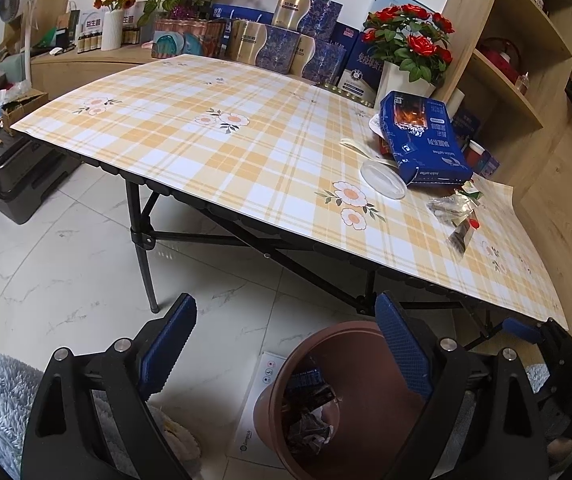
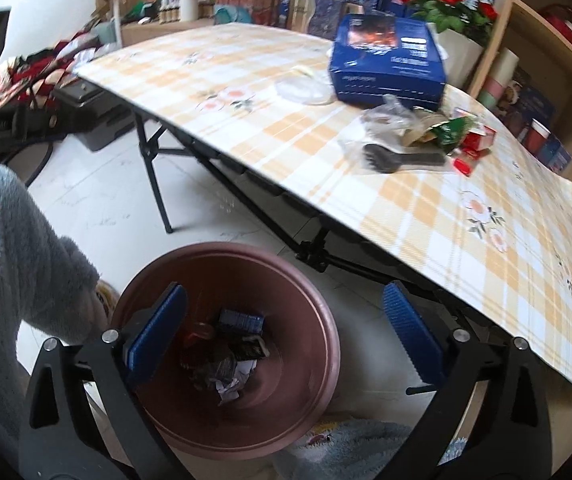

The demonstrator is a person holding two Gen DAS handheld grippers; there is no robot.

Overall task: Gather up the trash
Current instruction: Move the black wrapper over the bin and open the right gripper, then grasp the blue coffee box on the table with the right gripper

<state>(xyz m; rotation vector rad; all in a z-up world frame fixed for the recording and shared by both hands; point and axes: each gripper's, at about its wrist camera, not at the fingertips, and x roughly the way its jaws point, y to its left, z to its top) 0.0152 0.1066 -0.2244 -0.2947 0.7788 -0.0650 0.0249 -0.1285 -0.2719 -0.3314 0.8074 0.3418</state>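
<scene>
A brown plastic bin stands on the floor in front of the table. Crumpled paper, wrappers and a small blue packet lie at its bottom. My right gripper hangs open right over the bin, with nothing between its blue pads. My left gripper is open too, beside the bin's rim, holding nothing. On the plaid table lie a blue box, a clear lid and crinkled wrappers. The right wrist view shows the box, wrappers and a black brush-like piece.
Gift boxes and a pot of red flowers line the table's back edge. A wooden shelf stands at the right. A dark case sits on the floor at the left. A person's grey fluffy sleeve is left of the bin.
</scene>
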